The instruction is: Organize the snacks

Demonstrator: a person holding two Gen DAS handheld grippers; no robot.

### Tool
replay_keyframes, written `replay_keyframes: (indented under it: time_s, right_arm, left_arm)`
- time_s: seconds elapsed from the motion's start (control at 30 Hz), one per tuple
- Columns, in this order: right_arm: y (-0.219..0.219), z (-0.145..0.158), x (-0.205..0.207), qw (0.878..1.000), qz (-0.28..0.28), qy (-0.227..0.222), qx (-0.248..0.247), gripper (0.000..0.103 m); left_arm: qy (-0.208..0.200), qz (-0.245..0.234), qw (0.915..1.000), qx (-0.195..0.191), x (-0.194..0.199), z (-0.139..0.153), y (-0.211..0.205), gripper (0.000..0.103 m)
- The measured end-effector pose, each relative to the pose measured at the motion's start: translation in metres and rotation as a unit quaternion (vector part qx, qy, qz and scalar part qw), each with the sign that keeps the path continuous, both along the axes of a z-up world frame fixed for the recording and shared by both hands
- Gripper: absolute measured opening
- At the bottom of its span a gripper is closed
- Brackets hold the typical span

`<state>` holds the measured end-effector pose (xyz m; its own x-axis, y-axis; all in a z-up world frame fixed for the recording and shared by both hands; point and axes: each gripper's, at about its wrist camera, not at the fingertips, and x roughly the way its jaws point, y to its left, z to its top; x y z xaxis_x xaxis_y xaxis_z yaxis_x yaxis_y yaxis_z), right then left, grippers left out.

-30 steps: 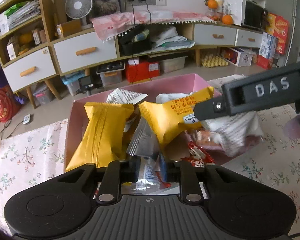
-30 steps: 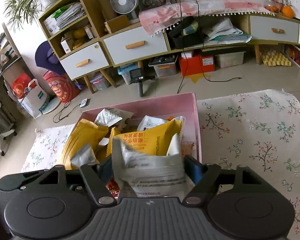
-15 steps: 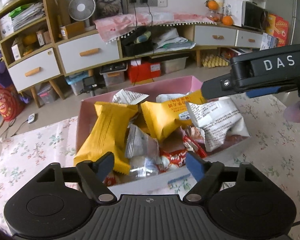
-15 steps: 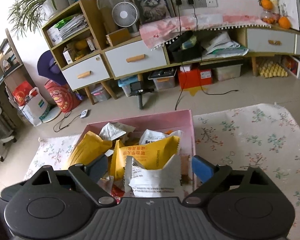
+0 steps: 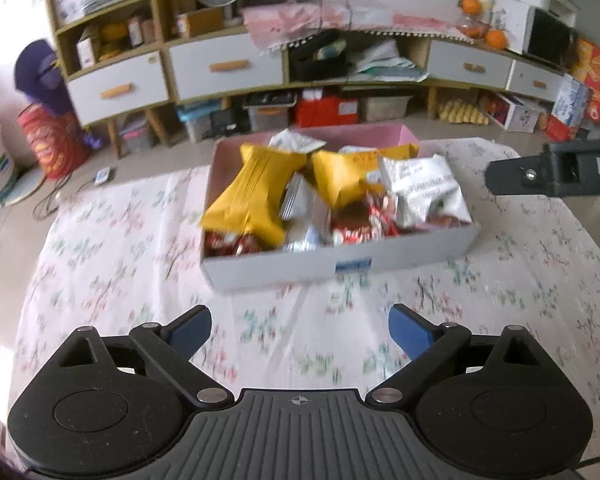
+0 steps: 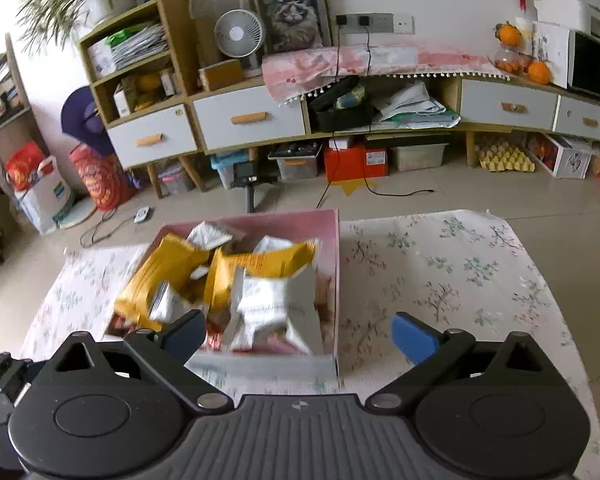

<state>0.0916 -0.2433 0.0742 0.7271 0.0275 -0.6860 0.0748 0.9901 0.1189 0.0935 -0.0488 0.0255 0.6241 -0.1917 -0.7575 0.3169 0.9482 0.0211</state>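
Observation:
A box [image 5: 340, 264] with a pink inside and white front wall sits on the flowered cloth, full of snacks. In it lie two yellow packets [image 5: 252, 196], a white printed packet [image 5: 424, 188], small silver packets and red wrappers. My left gripper [image 5: 300, 320] hovers over the cloth in front of the box, its jaws opening with nothing between them. In the right wrist view my right gripper [image 6: 296, 326] hangs above the box's [image 6: 334, 248] near right corner, jaws opening and touching nothing. The white packet [image 6: 272, 304] lies loose in the box below it. One of the right gripper's fingers [image 5: 540, 178] shows at the right.
The flowered cloth [image 6: 440, 280] covers the table to the right of the box and in front of it [image 5: 140, 280]. Past the table's far edge is tiled floor, then a low cabinet [image 6: 248, 120] with drawers, storage bins and a fan.
Both grippers opened and pulled back and up from the box. The left let go of a small silver packet, the right let go of the white packet; both now lie in the box.

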Motion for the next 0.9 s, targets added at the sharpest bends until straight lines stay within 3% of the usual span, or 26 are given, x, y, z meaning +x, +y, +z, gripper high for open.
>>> replay_keyframes:
  time_s: [0.2,0.3,0.5,0.9]
  right_arm:
    - [0.008,0.005,-0.030,1.000,-0.017,0.020,-0.014,0.086]
    - [0.014,0.001,-0.042,0.999,-0.017,0.041,-0.009,0.086]
    - [0.027,-0.010,-0.060,0.998,-0.007,0.050,-0.033,0.086]
    - [0.050,-0.033,-0.058,0.995,0.012,0.060,-0.079,0.086]
  left_arm:
    - [0.020,0.058,0.9979,0.022,-0.032,0.007,0.011,0.100]
    - [0.031,0.079,0.9964,0.005,-0.044,0.009,0.020,0.103]
    - [0.026,0.101,0.9945,0.014,-0.062,0.004,0.030,0.103]
    - [0.010,0.117,0.9930,0.012,-0.057,0.003,0.039,0.103]
